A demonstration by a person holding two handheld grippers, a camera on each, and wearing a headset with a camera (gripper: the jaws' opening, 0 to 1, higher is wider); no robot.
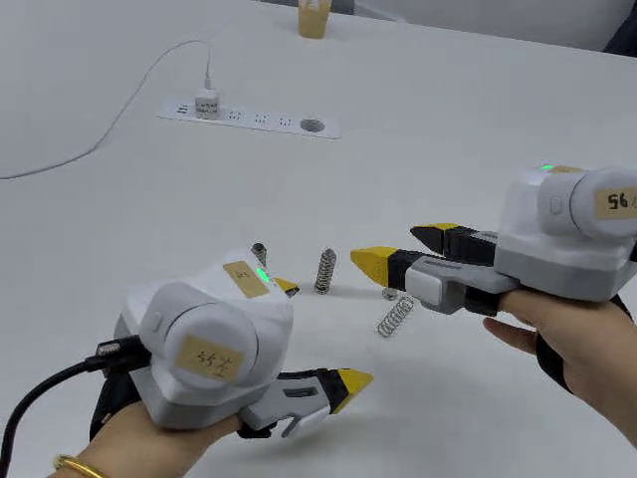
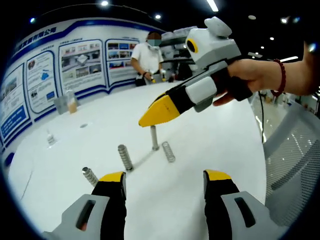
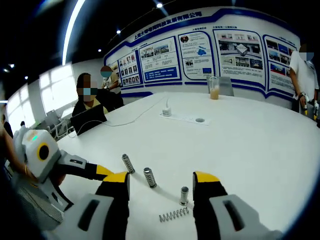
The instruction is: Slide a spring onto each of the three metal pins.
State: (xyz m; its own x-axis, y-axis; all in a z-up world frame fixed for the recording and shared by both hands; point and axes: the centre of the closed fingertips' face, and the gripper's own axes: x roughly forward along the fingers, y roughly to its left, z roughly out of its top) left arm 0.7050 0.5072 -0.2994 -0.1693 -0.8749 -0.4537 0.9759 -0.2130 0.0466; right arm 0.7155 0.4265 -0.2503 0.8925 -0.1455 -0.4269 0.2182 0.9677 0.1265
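Loose spring (image 3: 174, 215): just beside bare pin (image 3: 184, 195). Spread, empty: right gripper (image 3: 161, 179), left gripper (image 2: 165, 175). Risk: round spring may roll from closing jaws.

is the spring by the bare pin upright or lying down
Lying down: the loose spring rests flat on the white table, beside the bare pin, not threaded on it.
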